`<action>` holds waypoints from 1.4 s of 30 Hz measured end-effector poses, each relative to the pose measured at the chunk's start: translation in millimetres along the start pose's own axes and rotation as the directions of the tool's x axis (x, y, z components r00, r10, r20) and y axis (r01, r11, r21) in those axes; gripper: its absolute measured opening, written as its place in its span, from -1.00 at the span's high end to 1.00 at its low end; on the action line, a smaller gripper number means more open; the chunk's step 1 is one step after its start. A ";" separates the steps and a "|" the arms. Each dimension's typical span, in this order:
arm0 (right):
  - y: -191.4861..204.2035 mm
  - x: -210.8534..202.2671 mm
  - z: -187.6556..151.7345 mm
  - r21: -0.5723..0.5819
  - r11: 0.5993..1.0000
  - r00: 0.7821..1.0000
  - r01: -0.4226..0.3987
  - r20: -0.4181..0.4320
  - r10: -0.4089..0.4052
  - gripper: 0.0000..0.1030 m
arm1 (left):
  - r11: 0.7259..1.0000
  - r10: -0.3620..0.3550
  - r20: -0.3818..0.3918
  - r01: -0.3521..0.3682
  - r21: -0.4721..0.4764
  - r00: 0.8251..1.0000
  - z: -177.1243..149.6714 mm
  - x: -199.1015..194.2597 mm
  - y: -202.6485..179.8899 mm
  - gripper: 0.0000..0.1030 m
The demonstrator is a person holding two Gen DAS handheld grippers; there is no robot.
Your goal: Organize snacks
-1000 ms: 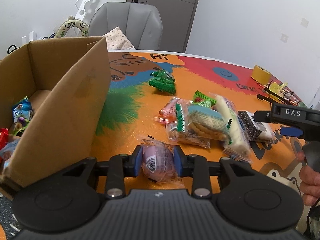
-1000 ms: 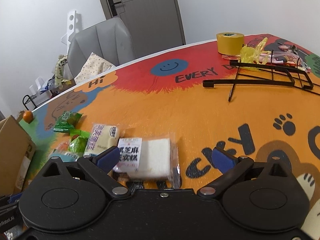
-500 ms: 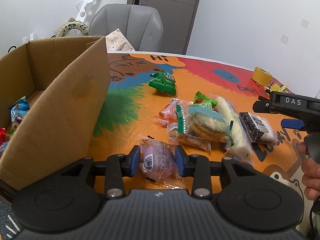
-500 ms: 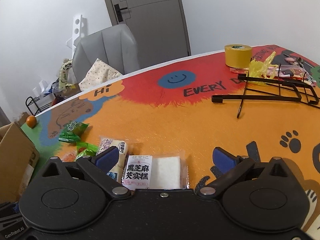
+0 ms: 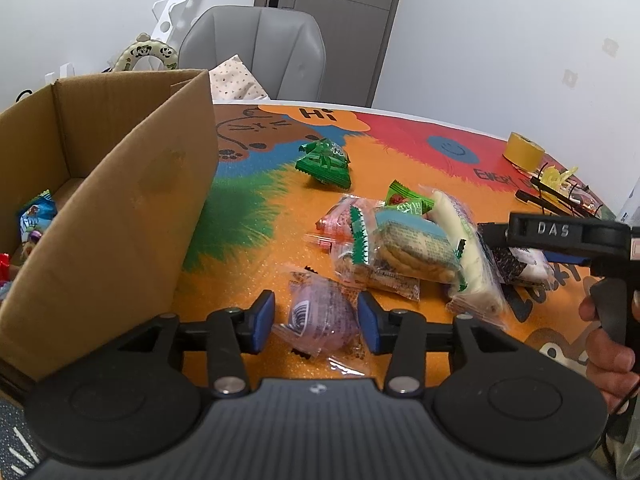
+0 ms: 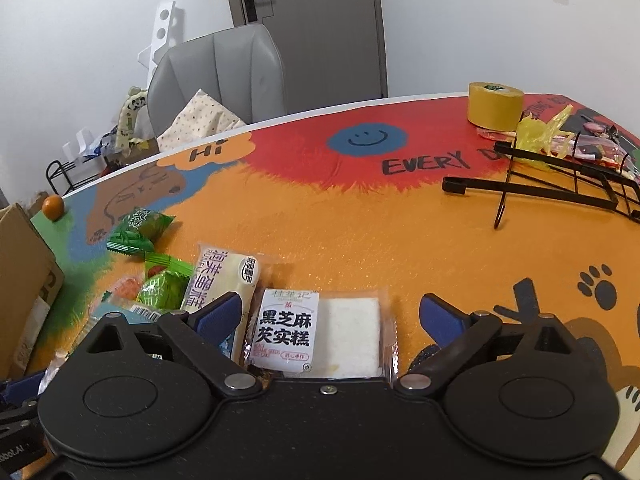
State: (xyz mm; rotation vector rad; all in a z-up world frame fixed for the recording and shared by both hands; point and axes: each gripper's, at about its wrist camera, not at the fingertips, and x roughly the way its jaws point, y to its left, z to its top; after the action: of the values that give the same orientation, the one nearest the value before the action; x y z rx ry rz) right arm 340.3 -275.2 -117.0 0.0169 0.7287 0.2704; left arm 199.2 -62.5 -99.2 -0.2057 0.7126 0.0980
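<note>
Cardboard forms the biggest shape on the table [image 5: 248, 280]: an open brown box [image 5: 132, 216] with stiff, matte walls, standing at the left on a glittery orange, red and green printed cover. Inside it lie a few glossy snack packets [image 5: 34, 220]. Right of the box sits a loose heap of crinkly cellophane snacks [image 5: 404, 248], among them a long white bun in clear film and a round biscuit under a blue label. A green foil packet [image 5: 324, 162] lies apart, farther back. Nearest, a round purple cake in transparent wrap [image 5: 320, 320] rests on the cover between the left gripper [image 5: 316, 322], whose blue pads stand narrowly apart and just clear of the wrap on both sides. The right gripper [image 6: 326, 322] is spread wide around a flat, square sesame cake packet [image 6: 316, 330], touching nothing. A yellow tape roll [image 6: 495, 110] and black wire rack [image 6: 560, 184] lie well away.
</note>
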 end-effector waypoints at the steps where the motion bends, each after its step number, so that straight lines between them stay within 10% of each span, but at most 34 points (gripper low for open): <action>1: -0.7 0.5 -1.6 -0.003 1.000 1.000 0.005 -0.010 -0.005 -0.69 | 1.000 0.001 0.000 -0.001 0.004 1.000 -0.2 0.0 -0.8 0.07; 15: -12.1 -32.9 -31.3 -0.010 1.000 1.000 -0.019 -0.015 0.019 -0.38 | 0.995 0.045 0.034 -0.048 0.082 0.998 -14.0 -1.2 -24.8 -0.17; 29: 0.8 -46.4 -48.7 -0.111 0.993 0.999 -0.045 -0.014 0.044 -0.59 | 0.995 0.057 0.068 -0.063 0.081 0.996 -23.4 -24.8 -25.2 0.24; 42: 18.6 -62.1 -45.7 -0.087 0.996 1.000 -0.011 0.015 0.012 -0.05 | 0.999 -0.001 0.080 -0.002 0.032 0.997 -21.1 -59.4 4.8 0.86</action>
State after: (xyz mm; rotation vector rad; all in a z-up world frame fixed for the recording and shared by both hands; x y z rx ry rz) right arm 261.4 -276.4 -108.5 -0.0595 0.7008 0.3122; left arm 140.2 -63.6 -76.4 -0.1699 0.6338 0.0948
